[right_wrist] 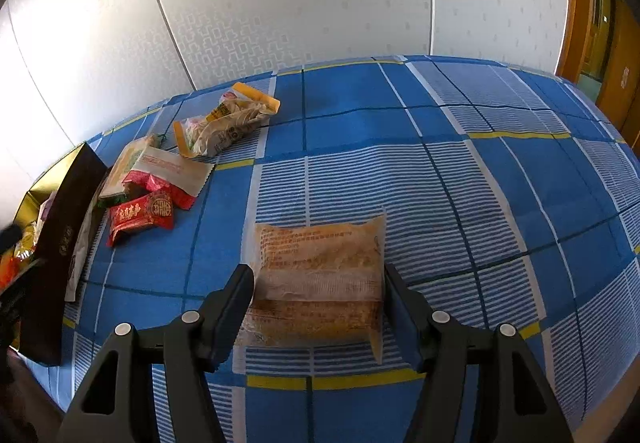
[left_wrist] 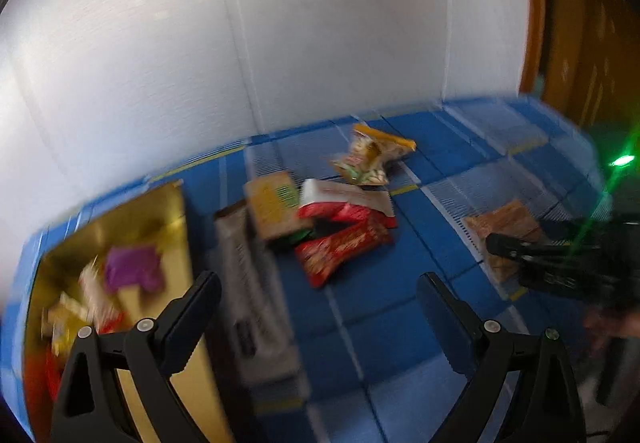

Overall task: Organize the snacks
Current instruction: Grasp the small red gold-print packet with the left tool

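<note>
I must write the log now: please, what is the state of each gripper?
Left gripper: open, holding nothing.
Right gripper: open around the orange snack packet, not gripping it.

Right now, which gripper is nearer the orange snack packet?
Right. The right gripper straddles the orange snack packet, one finger at each side. The left gripper is open over the blue cloth, off to the packet's left.

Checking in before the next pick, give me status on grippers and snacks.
Left gripper open, empty. Right gripper open, straddling the orange snack packet. Gold box partly filled; snack pile still out. Nothing blocking.
</note>
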Demonstrator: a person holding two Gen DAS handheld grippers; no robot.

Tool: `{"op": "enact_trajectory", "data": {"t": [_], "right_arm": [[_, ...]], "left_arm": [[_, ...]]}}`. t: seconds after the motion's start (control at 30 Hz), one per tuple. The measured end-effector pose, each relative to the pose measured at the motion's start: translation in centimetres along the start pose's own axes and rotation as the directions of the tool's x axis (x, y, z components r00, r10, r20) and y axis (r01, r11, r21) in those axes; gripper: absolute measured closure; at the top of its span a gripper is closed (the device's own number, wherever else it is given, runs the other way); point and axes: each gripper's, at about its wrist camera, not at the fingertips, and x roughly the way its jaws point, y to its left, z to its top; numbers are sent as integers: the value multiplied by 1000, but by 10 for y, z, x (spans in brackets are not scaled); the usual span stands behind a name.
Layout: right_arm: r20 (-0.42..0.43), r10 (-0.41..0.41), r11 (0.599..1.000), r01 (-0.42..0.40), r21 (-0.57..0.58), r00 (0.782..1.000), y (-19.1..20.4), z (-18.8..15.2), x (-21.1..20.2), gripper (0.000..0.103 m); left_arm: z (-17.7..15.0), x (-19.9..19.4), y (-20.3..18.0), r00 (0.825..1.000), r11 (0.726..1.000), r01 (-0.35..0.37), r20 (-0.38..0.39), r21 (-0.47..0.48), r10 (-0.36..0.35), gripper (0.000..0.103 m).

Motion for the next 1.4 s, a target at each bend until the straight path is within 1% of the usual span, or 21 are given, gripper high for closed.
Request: {"op": "enact_trajectory", "data": {"t": [0.07,0.2,0.33,0.37,0.4,0.43,0.5,0.57,0.63,0.77,0.83,0.87,0.9,0.93,1.0,1.1,1.17,1.23,1.27,1.33,1.4], "right_arm": [[-1,12,1000,-12,6,1000,-2,-1,-1,38],[-3,31,999,-31,20,1000,-4,0,0,38],[-7,58,997,-58,44,998,-8,4,2,38],[-7,65,997,-65,52,998,-10,4,2,38],[-6,74,995,-73,62,997,-11,4,2,38],[-6,82,994,-81,71,997,-13,4,2,38],[-5,97,991,-96,89,995,-15,4,1,38],[-5,108,989,-107,103,994,-17,4,0,38],[-5,112,987,-111,113,994,-18,5,0,38],[-6,106,988,-105,110,994,-17,5,0,38],[-6,103,989,-102,106,995,-17,5,0,38],[-5,102,989,-100,105,995,-16,5,0,38],[-5,101,990,-100,104,995,-16,5,1,38],[-5,101,990,-100,103,995,-17,5,1,38],[-4,98,990,-97,101,995,-17,4,1,38],[-4,91,992,-90,91,996,-15,4,1,38],[-5,85,993,-84,83,996,-14,4,1,38],[-5,82,993,-82,80,997,-14,4,1,38],[-5,81,994,-80,79,997,-14,4,1,38],[-5,77,994,-77,77,997,-14,4,1,38],[-6,76,994,-75,77,997,-13,4,1,38]], "left_arm": [[9,22,-7,998,998,-16,-53,61,19,5],[21,44,-18,996,988,-18,-78,154,30,5],[27,63,-25,992,982,-22,-117,190,45,5],[28,68,-25,990,981,-28,-130,193,54,7],[27,74,-25,986,983,-13,-159,186,43,13],[26,77,-24,982,985,12,-186,173,21,26],[25,79,-20,971,991,100,-226,91,-77,40],[20,77,-16,943,982,186,-278,-12,-182,43],[17,69,-17,935,973,227,-271,-43,-230,45],[12,57,-26,927,969,243,-286,-38,-243,45],[12,52,-31,932,970,240,-274,-18,-236,43],[14,49,-33,943,975,221,-256,4,-213,42],[17,47,-36,954,980,196,-235,24,-185,37],[22,44,-37,968,987,157,-204,44,-145,27],[28,43,-41,990,994,59,-133,88,-47,17],[32,53,-45,994,990,15,-105,142,0,17],[31,61,-50,992,982,31,-126,185,-7,22],[28,68,-58,989,973,50,-150,226,-16,52],[26,70,-59,986,971,62,-166,229,-24,61],[22,69,-58,987,974,75,-153,215,-42,73],[15,67,-60,986,978,83,-159,193,-52,74]]}}
